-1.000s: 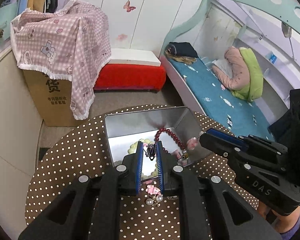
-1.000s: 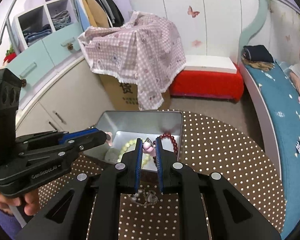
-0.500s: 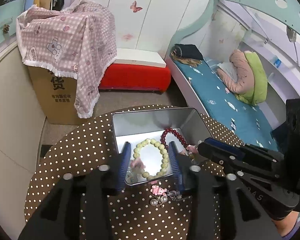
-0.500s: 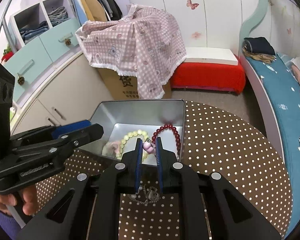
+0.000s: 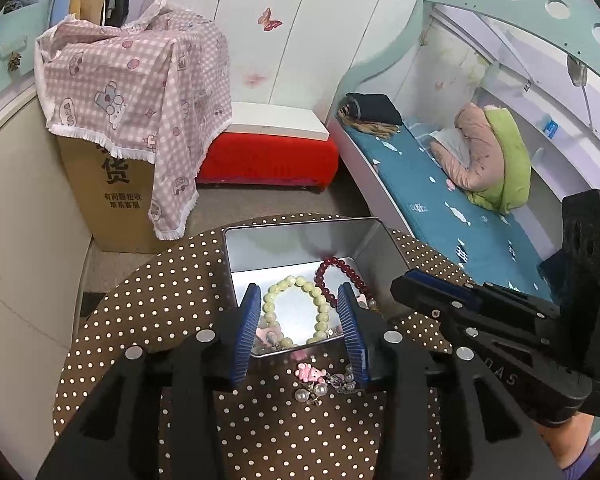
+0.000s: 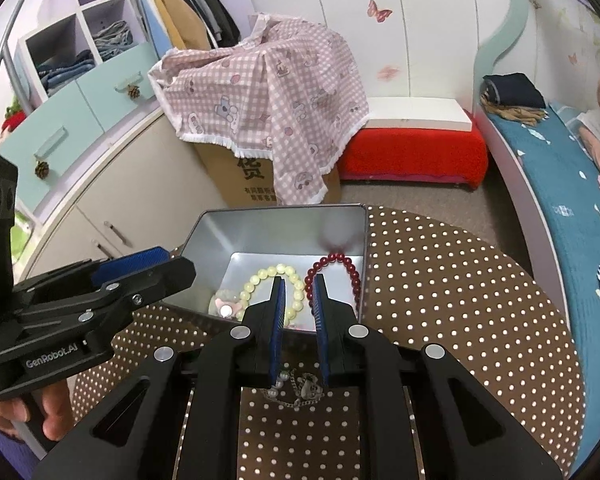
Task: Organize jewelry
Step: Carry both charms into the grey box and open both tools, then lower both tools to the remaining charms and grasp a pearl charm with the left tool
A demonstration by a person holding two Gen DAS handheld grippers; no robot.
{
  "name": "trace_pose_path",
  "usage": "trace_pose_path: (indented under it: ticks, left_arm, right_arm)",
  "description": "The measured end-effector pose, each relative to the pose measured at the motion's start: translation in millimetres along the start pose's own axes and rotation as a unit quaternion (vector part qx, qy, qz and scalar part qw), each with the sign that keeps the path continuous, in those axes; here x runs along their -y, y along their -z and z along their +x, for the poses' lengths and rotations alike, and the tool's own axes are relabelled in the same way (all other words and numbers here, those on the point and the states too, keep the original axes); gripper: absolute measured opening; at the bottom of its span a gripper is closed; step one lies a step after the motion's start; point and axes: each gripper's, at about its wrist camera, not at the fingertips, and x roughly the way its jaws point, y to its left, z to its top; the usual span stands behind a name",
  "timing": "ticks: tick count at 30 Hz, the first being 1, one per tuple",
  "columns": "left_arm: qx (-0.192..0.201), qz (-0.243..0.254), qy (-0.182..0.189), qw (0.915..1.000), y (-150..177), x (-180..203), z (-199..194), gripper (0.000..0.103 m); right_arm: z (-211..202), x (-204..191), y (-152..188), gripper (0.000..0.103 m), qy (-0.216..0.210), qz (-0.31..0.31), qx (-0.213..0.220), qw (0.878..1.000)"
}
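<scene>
Writing I can read: "GenRobot.AI" on the body of the left gripper (image 6: 140, 276) as my right wrist camera sees it; "DAS" on the right gripper (image 5: 432, 292) as my left wrist camera sees it; Chinese print, with a large 货, on the cardboard box (image 5: 116, 196) under the pink checked cloth (image 5: 136, 92).
Tin: I see a silver metal tin (image 5: 300, 240), open-topped, near the far edge of the round brown polka-dot table (image 5: 148, 312).
In the tin: a pale yellow-green bead bracelet (image 5: 300, 308) lies flat on the floor; a dark red bead bracelet (image 5: 340, 276) lies beside it on the right, the two about touching; small pink pieces sit in the near left corner, too blurred for me to name.
On the table: just outside the tin's near wall I see a pink bear charm (image 5: 310, 372), pearl earrings (image 5: 310, 390) and a tangle of silver chain (image 6: 300, 392).
Left tongs: jaws spread wide, nothing between them, framing the pale bracelet from above.
Right tongs: jaws parted a modest gap, holding nothing, over the tin's near wall.
</scene>
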Motion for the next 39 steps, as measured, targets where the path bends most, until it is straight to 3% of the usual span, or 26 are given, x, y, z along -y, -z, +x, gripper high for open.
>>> trace_pose_path:
  ticks: [2,4,6,8,20,29,39]
  left_arm:
    - [0.01,0.0,-0.003,0.9999,1.0,1.3,-6.9,0.049]
    - [0.016,0.0,-0.004,0.9999,1.2,2.7,-12.5,0.049]
    - [0.02,0.002,-0.005,0.9998,2.5,4.0,-17.9,0.05]
    - [0.028,0.004,-0.01,0.9995,5.4,5.8,-24.8,0.057]
    - [0.04,0.019,-0.039,0.9983,44.2,4.6,-44.3,0.058]
    - [-0.014,0.023,-0.041,0.9988,83.2,1.8,-9.5,0.058]
    - [-0.039,0.038,-0.051,0.9972,87.1,14.9,29.6,0.058]
  right_arm:
    - [-7.0,-0.1,0.5,0.019,0.005,0.001,0.008,1.0]
    - [-15.3,-0.7,0.6,0.037,0.007,0.002,0.017,1.0]
    - [-23.0,-2.3,1.3,0.042,0.012,-0.001,0.025,1.0]
    - [-29.5,-5.3,2.8,0.042,0.01,-0.006,0.027,1.0]
    - [-51.4,-6.2,37.1,0.043,0.017,-0.016,0.03,0.999]
    - [-26.7,10.6,76.2,0.045,0.017,0.004,-0.009,1.0]
    - [-10.0,21.8,94.6,0.045,0.013,0.017,-0.029,0.999]
